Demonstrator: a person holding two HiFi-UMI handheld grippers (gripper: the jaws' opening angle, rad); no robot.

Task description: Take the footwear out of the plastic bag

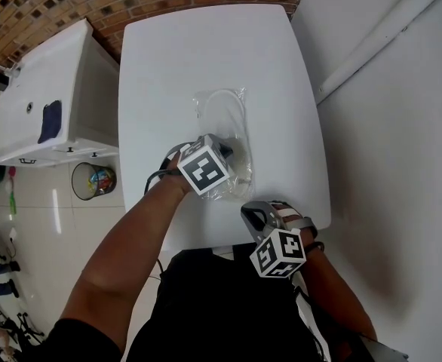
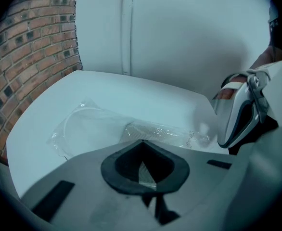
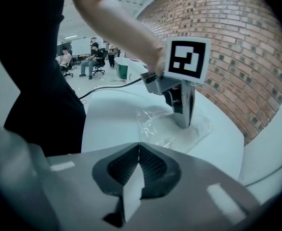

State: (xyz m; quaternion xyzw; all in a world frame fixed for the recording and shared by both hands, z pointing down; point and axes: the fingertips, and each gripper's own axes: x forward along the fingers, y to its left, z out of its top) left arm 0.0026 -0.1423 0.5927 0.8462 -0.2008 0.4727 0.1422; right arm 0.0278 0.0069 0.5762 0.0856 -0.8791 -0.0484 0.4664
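Finds the footwear point(image 1: 221, 118) wholly inside the clear plastic bag point(image 1: 236, 181), flat in the middle of the white desk point(image 1: 206, 44); none of it out yet. Plants the left tongs point(image 2: 142, 142) on the bag's near end, closed tip to tip. Cannot tell between a true nip on the film and a mere press against the desk. Holds the right tongs point(image 3: 139, 144) just beside the bag's near corner, by the desk's near edge, likewise closed, with nothing seen between the pads.

Plenty to go wrong from here:

- **Weak hold on the left.** With only a press and no real pinch there, risks dragging the whole bag along at the first pull on the footwear, thanks to slick film on a smooth top.
- **Closed right tongs.** Needs to reopen them before any grab; otherwise merely pokes at the film.
- **Grabbing through the bag wall.** Risks catching film and footwear together, and so lifting everything as one bundle instead of parting the two.
- **Unseen opening.** Cannot make out the bag's mouth. By going in at a sealed end, risks stretching or tearing the film.
- **Closeness to the edge.** Could sweep the light bag off the desk with one careless sideways move.
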